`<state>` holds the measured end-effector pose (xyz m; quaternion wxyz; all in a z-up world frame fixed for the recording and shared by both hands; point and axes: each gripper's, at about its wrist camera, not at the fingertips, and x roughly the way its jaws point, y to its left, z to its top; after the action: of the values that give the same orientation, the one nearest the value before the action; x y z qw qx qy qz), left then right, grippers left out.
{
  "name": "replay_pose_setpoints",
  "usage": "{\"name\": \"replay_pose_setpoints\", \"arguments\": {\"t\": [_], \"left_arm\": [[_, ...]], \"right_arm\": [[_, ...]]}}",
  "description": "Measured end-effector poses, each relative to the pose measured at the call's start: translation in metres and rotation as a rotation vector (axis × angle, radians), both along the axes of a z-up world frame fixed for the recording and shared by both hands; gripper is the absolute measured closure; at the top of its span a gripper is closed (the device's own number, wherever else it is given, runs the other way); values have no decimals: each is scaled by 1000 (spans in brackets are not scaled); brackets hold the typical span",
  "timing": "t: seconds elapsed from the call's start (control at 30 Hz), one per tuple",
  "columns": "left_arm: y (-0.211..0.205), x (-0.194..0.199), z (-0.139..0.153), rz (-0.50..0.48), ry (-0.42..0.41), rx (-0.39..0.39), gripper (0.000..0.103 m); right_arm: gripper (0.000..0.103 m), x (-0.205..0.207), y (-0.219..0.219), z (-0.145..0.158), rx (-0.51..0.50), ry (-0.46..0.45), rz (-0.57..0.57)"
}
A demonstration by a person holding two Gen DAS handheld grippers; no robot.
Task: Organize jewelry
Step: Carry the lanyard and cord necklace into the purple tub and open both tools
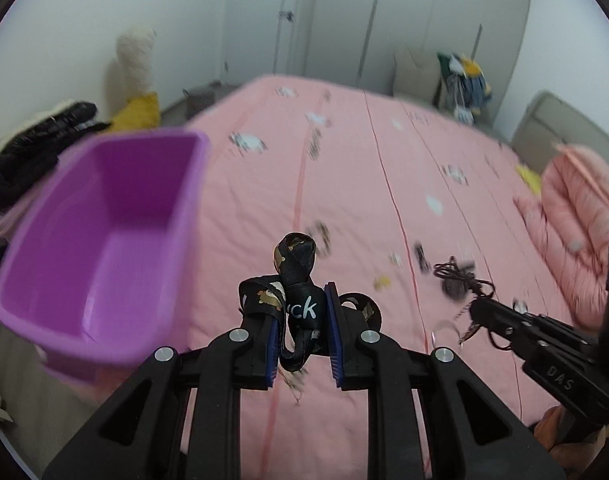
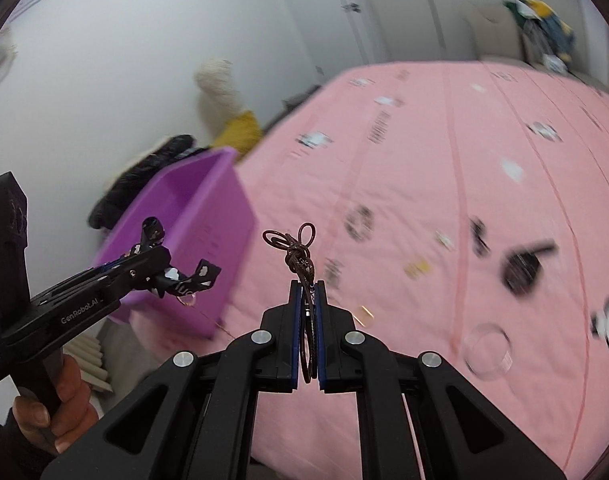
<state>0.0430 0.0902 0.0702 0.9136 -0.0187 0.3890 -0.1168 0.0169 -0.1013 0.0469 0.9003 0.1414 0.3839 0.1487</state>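
Observation:
My left gripper (image 1: 300,304) is shut on a black printed ribbon strap (image 1: 298,280), held above the pink bed just right of the purple plastic bin (image 1: 104,232). The bin looks empty inside. My right gripper (image 2: 308,292) is shut on a brown cord necklace (image 2: 300,256) with loops sticking up past the fingertips. In the right wrist view the left gripper (image 2: 160,268) with the strap (image 2: 188,280) hangs beside the bin (image 2: 192,224). In the left wrist view the right gripper (image 1: 480,312) holds the cord (image 1: 460,276) low over the bed.
The pink patterned bedspread (image 1: 344,184) fills the scene. A clear round bangle (image 2: 486,350) and a blurred dark item (image 2: 522,268) lie on it. A pink quilt (image 1: 576,216) is bunched at the right. Dark clothes (image 1: 36,144) and a plush toy (image 1: 136,64) sit left of the bin.

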Motion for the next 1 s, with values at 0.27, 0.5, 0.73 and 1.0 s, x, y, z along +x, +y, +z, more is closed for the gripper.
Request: {"name": "replay_pose_setpoints", "arguments": {"t": [0.27,0.5,0.73,1.0], "left_arm": [[90,42,55,165,-80,8,83],[159,69,80,268,-101,13,83],[190,96,31,278,47,36,83],[208,94,-43,346,202,70,83]], "right_arm": [[96,76,90,58,37,-93,166],[96,129,160,87,44,-116,273],[96,166,220,47,-4,26,357],[96,190,263,-14,-113,169,397]]}}
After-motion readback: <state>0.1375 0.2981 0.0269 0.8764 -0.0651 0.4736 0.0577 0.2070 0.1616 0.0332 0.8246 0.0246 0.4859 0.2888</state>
